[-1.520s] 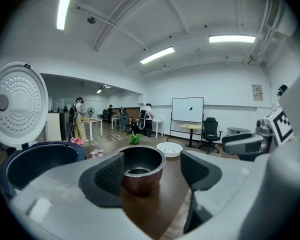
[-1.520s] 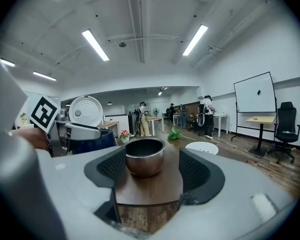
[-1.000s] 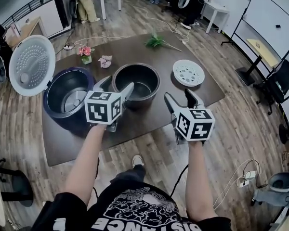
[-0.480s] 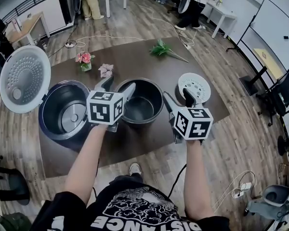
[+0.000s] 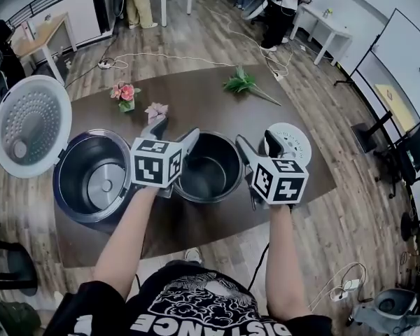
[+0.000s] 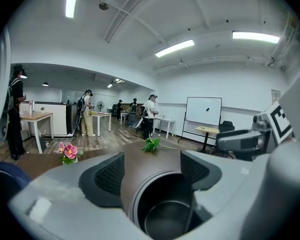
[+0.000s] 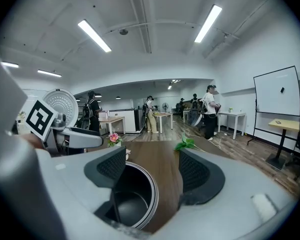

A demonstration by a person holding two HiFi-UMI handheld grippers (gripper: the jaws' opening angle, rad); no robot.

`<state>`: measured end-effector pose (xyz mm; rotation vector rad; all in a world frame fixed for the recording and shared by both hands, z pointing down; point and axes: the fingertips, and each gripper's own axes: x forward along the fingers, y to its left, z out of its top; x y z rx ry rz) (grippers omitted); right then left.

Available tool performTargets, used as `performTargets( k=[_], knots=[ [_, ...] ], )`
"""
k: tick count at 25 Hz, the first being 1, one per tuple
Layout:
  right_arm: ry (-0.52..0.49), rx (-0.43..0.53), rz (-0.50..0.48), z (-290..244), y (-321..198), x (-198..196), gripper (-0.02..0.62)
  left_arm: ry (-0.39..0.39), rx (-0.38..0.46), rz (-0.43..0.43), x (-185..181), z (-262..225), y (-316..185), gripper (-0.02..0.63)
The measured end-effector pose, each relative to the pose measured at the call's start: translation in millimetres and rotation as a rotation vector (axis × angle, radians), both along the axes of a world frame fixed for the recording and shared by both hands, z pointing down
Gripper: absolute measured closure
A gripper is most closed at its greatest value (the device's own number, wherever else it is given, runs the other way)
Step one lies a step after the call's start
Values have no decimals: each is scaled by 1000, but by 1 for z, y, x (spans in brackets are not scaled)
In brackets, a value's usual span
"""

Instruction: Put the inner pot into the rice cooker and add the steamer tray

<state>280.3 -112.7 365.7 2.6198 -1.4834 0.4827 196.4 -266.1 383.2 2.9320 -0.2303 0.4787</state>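
The dark metal inner pot (image 5: pixel 210 175) stands empty on the brown table (image 5: pixel 196 96), right of the open rice cooker (image 5: pixel 91 180). My left gripper (image 5: pixel 173 133) is open at the pot's left rim; in the left gripper view the pot (image 6: pixel 165 209) sits low between the open left gripper (image 6: pixel 150 171) jaws. My right gripper (image 5: pixel 257 142) is open at the pot's right rim, and the right gripper view has the pot (image 7: pixel 132 201) under the open right gripper (image 7: pixel 152 169). The white steamer tray (image 5: pixel 295 138) lies just beyond the right gripper, partly hidden by it.
The cooker's white lid (image 5: pixel 31 124) stands swung open at far left. A pink flower in a small pot (image 5: pixel 124 93), a pale flower (image 5: pixel 156 110) and a green sprig (image 5: pixel 243 84) lie on the far side of the table. Several people, desks and a whiteboard (image 6: pixel 204 111) stand beyond.
Both grippers have closed in on the inner pot; the right one moved left to its right rim. Both stay open, and nothing has been gripped.
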Motion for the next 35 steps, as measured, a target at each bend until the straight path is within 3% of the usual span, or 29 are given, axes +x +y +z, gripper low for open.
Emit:
performTargets(
  k=[15,23,35],
  knots=[
    [-9,18,-64,5,-8,29,276,-2,14,-94,11,-4,-16,254],
    [-46,40,-226,12,-33,48,276,-36,41,-257,-5,-5,-21,254],
    [-64,10,-444,23,-50,44,276,-49,22,-465,-35,0,-12,254]
  ],
)
